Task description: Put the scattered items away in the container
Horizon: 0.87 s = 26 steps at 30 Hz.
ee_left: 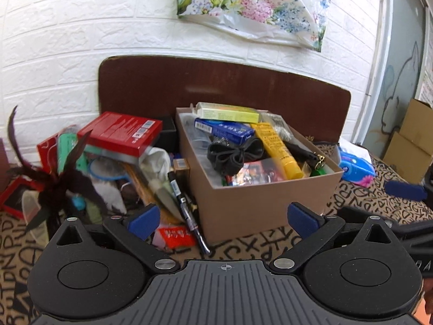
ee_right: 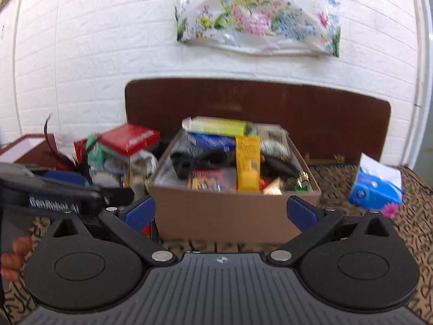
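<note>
Both claws (ee_left: 224, 220) (ee_right: 220, 214) wide and empty before brown cardboard box (ee_left: 259, 203), heaped with tubes and cartons

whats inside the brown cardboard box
On top in the cardboard box: yellow tube, blue carton, yellow-green carton, black strap. Anything lower is covered.

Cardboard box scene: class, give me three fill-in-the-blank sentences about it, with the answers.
1. The tube lying in the cardboard box is ____.
2. The red box sits ____ the cardboard box, on the pile.
3. The jaws of the left hand-held gripper hold ____.

Answers: yellow; outside; nothing
</note>
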Tool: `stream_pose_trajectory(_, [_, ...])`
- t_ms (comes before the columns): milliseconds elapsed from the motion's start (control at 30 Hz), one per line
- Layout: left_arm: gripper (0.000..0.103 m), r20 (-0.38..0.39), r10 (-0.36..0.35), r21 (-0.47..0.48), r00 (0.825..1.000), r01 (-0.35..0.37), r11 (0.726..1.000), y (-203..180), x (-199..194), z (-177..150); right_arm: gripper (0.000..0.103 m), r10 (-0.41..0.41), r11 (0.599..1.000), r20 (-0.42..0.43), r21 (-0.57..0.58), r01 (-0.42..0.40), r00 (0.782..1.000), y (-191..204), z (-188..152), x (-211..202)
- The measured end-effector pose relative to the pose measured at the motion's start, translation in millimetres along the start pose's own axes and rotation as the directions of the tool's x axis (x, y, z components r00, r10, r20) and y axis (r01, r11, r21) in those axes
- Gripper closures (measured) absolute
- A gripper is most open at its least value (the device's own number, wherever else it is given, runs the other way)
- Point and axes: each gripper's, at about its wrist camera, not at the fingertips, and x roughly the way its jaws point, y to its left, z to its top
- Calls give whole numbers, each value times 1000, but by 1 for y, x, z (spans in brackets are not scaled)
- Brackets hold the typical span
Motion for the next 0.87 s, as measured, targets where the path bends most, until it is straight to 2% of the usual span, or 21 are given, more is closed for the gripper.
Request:
stream_pose_trajectory(200, [0,-3,55,32,998,-55,998,-7,-8,-6,1,-25,1000,-27,15,25,999,-3,-12,-10])
stream_pose_trajectory(600, [0,-58,57,11,997,-57,998,-8,-6,-12,0,-27,1000,-46,12,28,999,0,-18,-7])
stream_pose_trajectory(867, [0,-51,32,16,998,-31,999,-7,-4,-15,1,-21,999,-55,25,23,998,0,-19,-4])
